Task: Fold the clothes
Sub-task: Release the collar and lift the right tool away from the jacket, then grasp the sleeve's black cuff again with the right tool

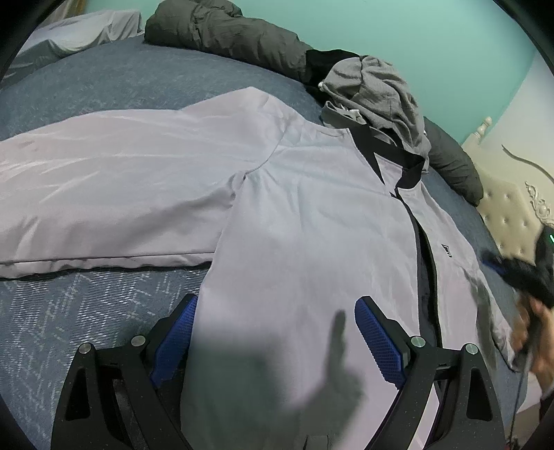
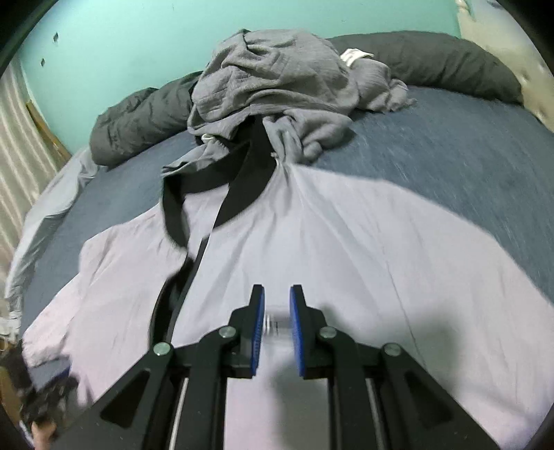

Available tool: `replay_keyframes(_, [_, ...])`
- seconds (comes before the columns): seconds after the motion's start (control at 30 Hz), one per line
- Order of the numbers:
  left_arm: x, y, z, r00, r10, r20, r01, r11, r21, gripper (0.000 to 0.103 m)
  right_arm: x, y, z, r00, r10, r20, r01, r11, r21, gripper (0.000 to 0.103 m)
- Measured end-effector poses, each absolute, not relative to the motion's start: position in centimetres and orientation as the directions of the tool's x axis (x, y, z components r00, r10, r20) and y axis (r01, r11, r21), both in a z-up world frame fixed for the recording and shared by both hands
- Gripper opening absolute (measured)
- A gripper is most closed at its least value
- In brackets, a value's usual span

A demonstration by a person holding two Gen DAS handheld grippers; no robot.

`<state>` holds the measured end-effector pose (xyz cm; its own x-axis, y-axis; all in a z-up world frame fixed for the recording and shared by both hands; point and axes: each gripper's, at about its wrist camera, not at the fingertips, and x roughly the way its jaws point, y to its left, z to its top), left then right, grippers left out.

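The light purple jacket (image 1: 311, 225) lies flat on the blue bed (image 1: 104, 86). A gray clothes pile (image 2: 277, 86) sits on its collar. The left gripper (image 1: 275, 335) is spread wide above the jacket. The right gripper (image 2: 277, 322) is almost closed and holds nothing.

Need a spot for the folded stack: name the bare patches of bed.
Bare blue bedspread lies below the lilac jacket's outspread sleeve, and beyond that sleeve toward the dark duvet. Crowded: the grey clothes pile at the collar.

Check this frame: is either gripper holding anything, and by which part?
Nothing is held. The left gripper stands wide open above the pale lilac zip-front jacket. The right gripper has narrow jaws with no cloth between them.
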<state>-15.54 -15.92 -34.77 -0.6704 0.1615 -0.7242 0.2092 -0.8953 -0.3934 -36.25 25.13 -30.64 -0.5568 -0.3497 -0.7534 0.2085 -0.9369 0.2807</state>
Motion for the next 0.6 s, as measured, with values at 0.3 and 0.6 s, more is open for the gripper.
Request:
replay_keyframes(0.3, [-10.7,-16.9,-32.2,-0.702,0.116,-0.702,0.231,-0.896,-0.379,0.092,-25.6,32.4,-28.4,-0.574,-0.364,-0.733,0.097,-0.92,0.381,0.024])
replay_keyframes(0.6, [-5.2,-16.6,-31.2,-0.693,0.071,-0.717,0.252,-0.909,-0.333,0.093,-18.4,39.6,-26.5,-0.63,-0.325,-0.705,-0.034,-0.896,0.443,0.032])
